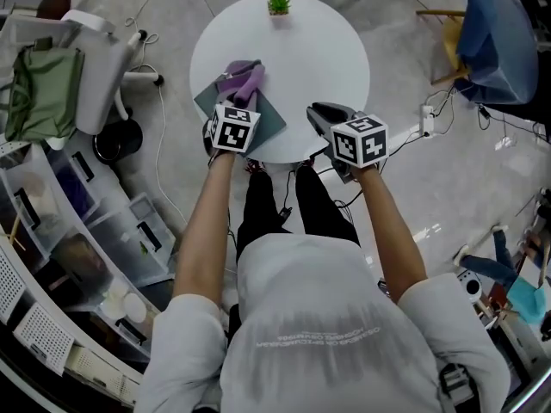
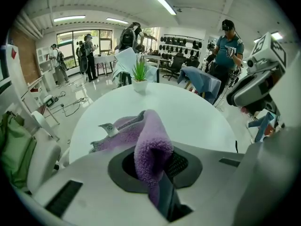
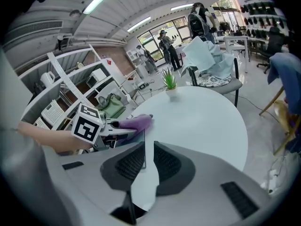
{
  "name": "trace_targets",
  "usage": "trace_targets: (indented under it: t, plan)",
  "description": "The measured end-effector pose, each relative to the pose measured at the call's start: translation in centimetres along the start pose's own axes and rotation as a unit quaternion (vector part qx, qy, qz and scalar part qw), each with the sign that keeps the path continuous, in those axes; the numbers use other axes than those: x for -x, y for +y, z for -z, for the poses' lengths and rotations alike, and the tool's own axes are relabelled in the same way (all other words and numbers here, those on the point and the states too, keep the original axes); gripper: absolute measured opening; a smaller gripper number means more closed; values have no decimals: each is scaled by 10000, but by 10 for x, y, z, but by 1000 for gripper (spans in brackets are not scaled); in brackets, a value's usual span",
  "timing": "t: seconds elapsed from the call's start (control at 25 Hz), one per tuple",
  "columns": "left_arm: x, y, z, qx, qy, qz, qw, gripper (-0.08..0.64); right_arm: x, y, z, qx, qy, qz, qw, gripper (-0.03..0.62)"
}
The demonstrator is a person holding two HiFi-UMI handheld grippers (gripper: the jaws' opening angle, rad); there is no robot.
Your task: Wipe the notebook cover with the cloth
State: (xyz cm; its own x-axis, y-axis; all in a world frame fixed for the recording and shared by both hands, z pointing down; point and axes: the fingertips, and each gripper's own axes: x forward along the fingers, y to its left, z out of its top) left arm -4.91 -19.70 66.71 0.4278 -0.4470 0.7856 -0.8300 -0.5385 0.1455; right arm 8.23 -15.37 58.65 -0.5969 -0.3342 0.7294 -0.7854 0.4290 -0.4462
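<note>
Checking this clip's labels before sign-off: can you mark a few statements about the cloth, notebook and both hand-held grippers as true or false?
1. The left hand-held gripper is shut on the cloth. True.
2. The cloth is green. False: it is purple.
3. A plant stands at the table's far edge. True.
4. The right hand-held gripper grips the cloth. False: its jaws stand slightly apart, clear of the cloth.
5. The notebook lies on the floor. False: it lies on the table, under the cloth.
</note>
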Motion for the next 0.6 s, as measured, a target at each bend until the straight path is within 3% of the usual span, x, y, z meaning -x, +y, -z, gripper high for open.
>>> trace_targets:
  t: [0.6]
  plan:
    - [10,-50,27,312,121,-74,9994,55,22,-8,12,305,126,-107,9994,2]
